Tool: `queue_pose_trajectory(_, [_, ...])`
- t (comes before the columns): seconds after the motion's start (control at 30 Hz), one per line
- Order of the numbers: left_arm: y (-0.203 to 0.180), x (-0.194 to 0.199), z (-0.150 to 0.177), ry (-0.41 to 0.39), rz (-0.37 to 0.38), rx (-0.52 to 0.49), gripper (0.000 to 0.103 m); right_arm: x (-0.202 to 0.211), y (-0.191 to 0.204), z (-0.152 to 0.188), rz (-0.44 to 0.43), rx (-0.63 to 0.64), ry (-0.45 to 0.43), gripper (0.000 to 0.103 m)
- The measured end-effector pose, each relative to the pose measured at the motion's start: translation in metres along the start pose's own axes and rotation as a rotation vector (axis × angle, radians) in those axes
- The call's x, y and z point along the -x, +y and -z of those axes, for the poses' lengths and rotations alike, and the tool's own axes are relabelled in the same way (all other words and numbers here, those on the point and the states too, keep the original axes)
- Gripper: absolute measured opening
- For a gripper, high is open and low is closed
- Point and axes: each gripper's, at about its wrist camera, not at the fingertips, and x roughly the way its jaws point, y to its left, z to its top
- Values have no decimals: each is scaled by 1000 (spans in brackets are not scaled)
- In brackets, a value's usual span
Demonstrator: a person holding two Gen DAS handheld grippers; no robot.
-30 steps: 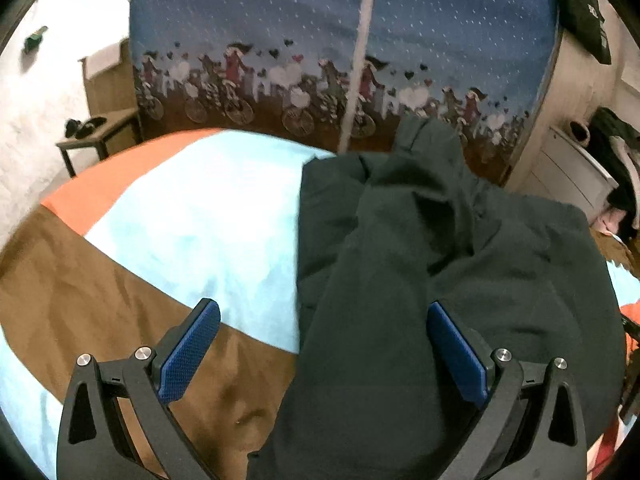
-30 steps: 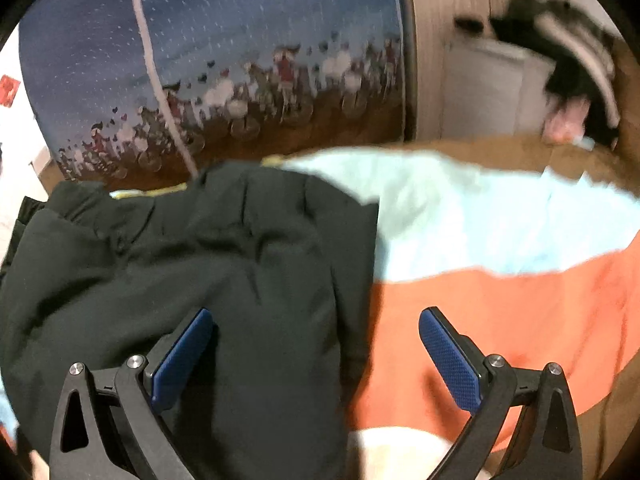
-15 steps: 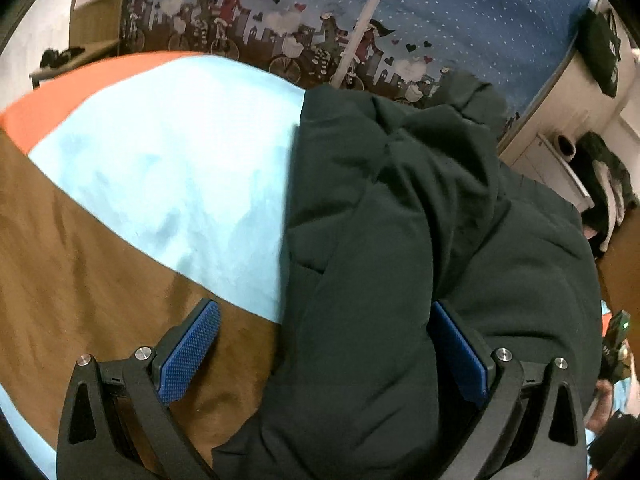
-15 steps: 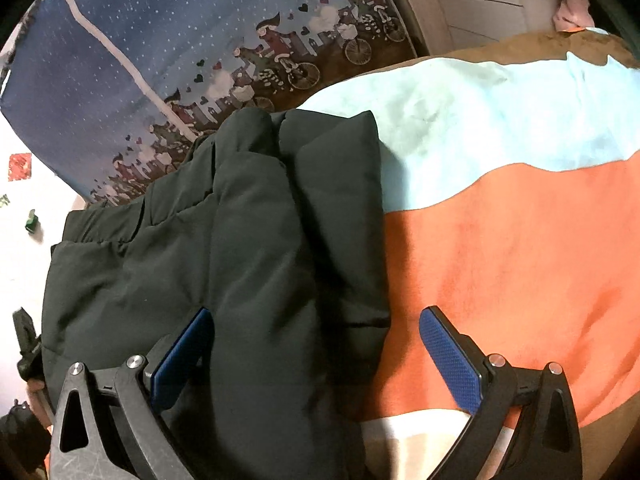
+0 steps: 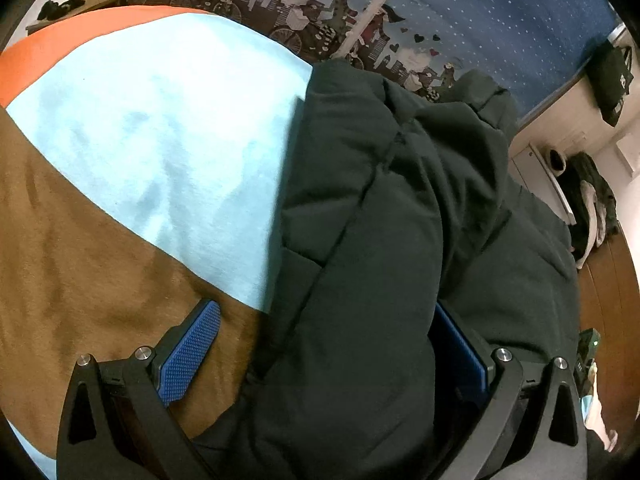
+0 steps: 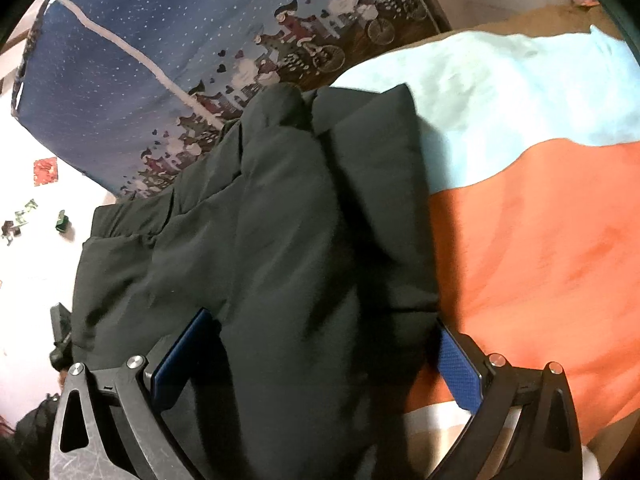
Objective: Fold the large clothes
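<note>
- Lying lengthwise away from you, the dark green padded jacket (image 5: pixel 392 240) runs from between your fingers up toward the blue curtain printed with cyclists and hearts (image 5: pixel 460 8); its long axis points straight ahead in both wrist views.
- It rests on the blanket in brown, pale blue and orange bands (image 5: pixel 120 152), bunched into thick folds rather than flat.
- Your left gripper (image 5: pixel 332 356) sits at the jacket's near left edge — fingers spread wide, one blue pad over bare brown blanket, the other half buried against the cloth. Nothing is pinched.
- Your right gripper (image 6: pixel 320 360) straddles the near right edge, its jaws just as wide, with a bulky fold filling the gap between the blue pads (image 6: pixel 460 372) — the outer pad lies by the orange band.
- Both grippers look equally near the hem end, one per side; the far end lies well away.
- Judging from this, the coming move depends on closing on both near corners together, then carrying them forward along that long axis. The padding is thick, so a shallow bite may slip.
</note>
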Motion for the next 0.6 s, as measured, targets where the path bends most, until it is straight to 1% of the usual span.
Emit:
queue_pose_trajectory(0.07, [-3, 2, 0, -4, 6, -1, 101, -1, 2, 0, -3, -6, 12, 103])
queue_pose_trajectory(0.23, [-21, -4, 2, 15, 65, -30, 99, -1, 7, 2, 9, -15, 20, 103])
queue_pose_trajectory(0.3, [-28, -4, 4, 14, 59, -33, 97, -1, 11, 3, 21, -12, 19, 103])
queue_pose_trajectory(0.37, [-30, -5, 4, 11, 39, -25, 89, -1, 17, 4, 39, -7, 11, 99])
queue_pose_trajectory(0.43, [-29, -3, 6, 4, 22, -1, 77, 1, 22, 6, 47, -10, -4, 89])
queue_pose_trajectory(0.47, [-28, -1, 6, -1, 16, 11, 74, 2, 25, 8, 53, -13, -11, 86])
queue_pose_trajectory(0.5, [-28, 0, 7, -6, 10, 20, 68, 2, 25, 8, 57, -16, -13, 81])
queue_pose_trajectory(0.53, [-30, 2, 7, -10, 1, 19, 63, 2, 28, 9, 67, -17, -16, 77])
queue_pose_trajectory(0.57, [-34, 2, 7, -15, -14, 11, 61, 2, 28, 9, 76, -19, -16, 74])
queue_pose_trajectory(0.6, [-38, 4, 8, -19, -29, -2, 55, 3, 30, 9, 86, -22, -17, 69])
